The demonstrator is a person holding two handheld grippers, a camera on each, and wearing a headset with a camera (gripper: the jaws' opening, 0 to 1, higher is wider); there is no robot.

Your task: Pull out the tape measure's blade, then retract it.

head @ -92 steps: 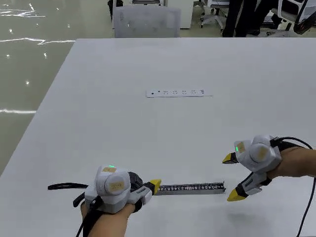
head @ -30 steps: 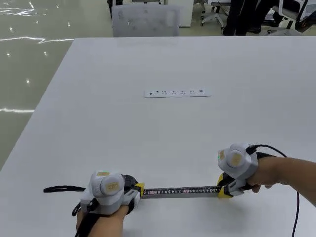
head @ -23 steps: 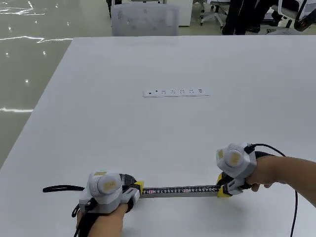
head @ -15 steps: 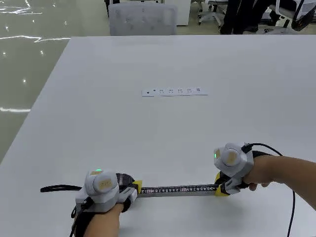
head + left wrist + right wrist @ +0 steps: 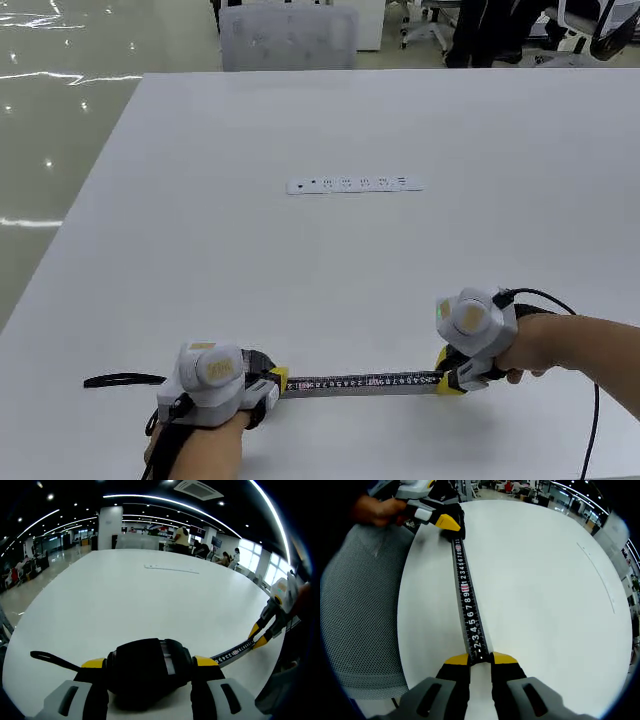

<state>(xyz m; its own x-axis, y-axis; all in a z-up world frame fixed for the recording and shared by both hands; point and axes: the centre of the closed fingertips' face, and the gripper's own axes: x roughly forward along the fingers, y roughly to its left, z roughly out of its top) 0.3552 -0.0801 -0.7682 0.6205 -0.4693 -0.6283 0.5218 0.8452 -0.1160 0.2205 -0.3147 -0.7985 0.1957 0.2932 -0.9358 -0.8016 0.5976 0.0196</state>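
Tape measure (image 5: 362, 381) spans left tool (image 5: 272, 383) to right tool (image 5: 446, 374).

- tabletop (image 5: 300, 280): smooth matt white, barely any glare
- tape measure's case (image 5: 147, 675): black, looks like rubbery plastic, soft sheen
- blade (image 5: 468, 610): thin grey metal by the look of it, printed digits, fairly matt
- left gripper (image 5: 149, 662) and right gripper (image 5: 480, 657): smooth pale grey plastic shells, yellow plastic tips
- floor (image 5: 60, 120): super glossy, mirrors the lights
- power strip (image 5: 353, 184): white plastic

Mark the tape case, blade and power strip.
tape case (image 5: 150, 667), left gripper view, middle of black body.
blade (image 5: 466, 602), right gripper view, numbered face mid-length.
power strip (image 5: 354, 185), head view, centre of its top.
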